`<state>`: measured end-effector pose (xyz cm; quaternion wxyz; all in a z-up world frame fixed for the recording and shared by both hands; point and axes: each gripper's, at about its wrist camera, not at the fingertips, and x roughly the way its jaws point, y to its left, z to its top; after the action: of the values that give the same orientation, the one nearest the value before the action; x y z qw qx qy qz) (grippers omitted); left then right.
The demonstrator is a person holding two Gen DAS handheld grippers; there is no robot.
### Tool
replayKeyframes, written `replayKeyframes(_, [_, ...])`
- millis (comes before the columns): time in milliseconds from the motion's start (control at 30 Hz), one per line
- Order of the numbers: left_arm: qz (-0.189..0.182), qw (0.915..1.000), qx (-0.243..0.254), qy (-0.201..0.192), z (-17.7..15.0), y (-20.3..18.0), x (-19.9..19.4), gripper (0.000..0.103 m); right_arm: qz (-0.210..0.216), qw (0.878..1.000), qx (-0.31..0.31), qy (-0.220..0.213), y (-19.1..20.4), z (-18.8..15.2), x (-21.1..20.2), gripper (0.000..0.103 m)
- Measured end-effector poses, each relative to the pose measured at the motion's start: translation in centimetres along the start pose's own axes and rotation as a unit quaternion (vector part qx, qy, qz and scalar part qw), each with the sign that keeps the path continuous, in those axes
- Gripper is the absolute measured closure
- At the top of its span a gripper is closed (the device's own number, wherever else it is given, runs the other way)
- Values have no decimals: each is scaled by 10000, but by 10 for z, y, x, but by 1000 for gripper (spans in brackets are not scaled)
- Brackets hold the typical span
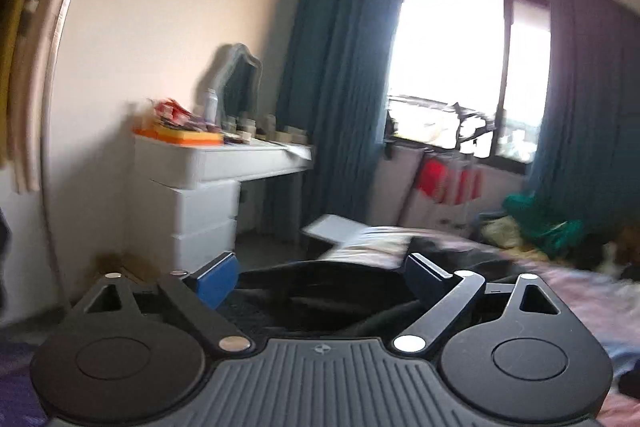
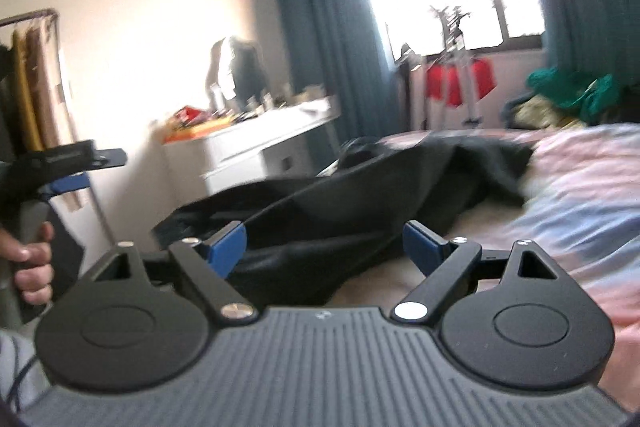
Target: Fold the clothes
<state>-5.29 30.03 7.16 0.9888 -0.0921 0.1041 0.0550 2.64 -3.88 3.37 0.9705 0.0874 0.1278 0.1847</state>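
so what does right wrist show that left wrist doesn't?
Right wrist only: the left gripper seen from the side, jaws open, and the hand on its handle. Left wrist only: a white board beyond the bed's edge. Both: black garment on the pink bed, white dresser, each gripper open and empty, including the right gripper.

blurred dresser clutter (image 1: 188,127), black garment (image 2: 360,187) smeared

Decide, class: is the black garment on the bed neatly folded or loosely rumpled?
Loosely rumpled: the black garment lies in uneven folds across the bed, not in a tidy stack.
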Motion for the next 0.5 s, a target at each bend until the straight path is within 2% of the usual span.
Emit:
replayKeyframes(100, [-278, 9992, 259, -87, 5, -42, -8, 11, -255, 9996, 48, -95, -24, 17, -10, 16])
replayKeyframes(200, [-618, 9976, 301, -69, -5, -78, -13, 7, -548, 9984, 22, -122, -49, 29, -16, 16])
replayKeyframes(300, [-841, 9958, 305, 192, -28, -107, -6, 6, -869, 9961, -90, -147, -73, 36, -23, 16])
replayKeyframes(333, [-729, 9959, 419, 333, -39, -120, -5, 6, -962, 9952, -85, -122, -80, 37, -24, 16])
replayKeyframes(400, [-249, 9937, 912, 595, -56, -148, 4, 6, -1097, 9940, 2, -9, -94, 37, -25, 16])
replayKeyframes(433, [-209, 9916, 1086, 675, -63, -160, 10, 6, -1128, 9936, 46, 58, -100, 38, -25, 16])
replayKeyframes(500, [-397, 9878, 1268, 813, -75, -180, 24, 6, -1210, 9925, 94, 122, -112, 38, -22, 16])
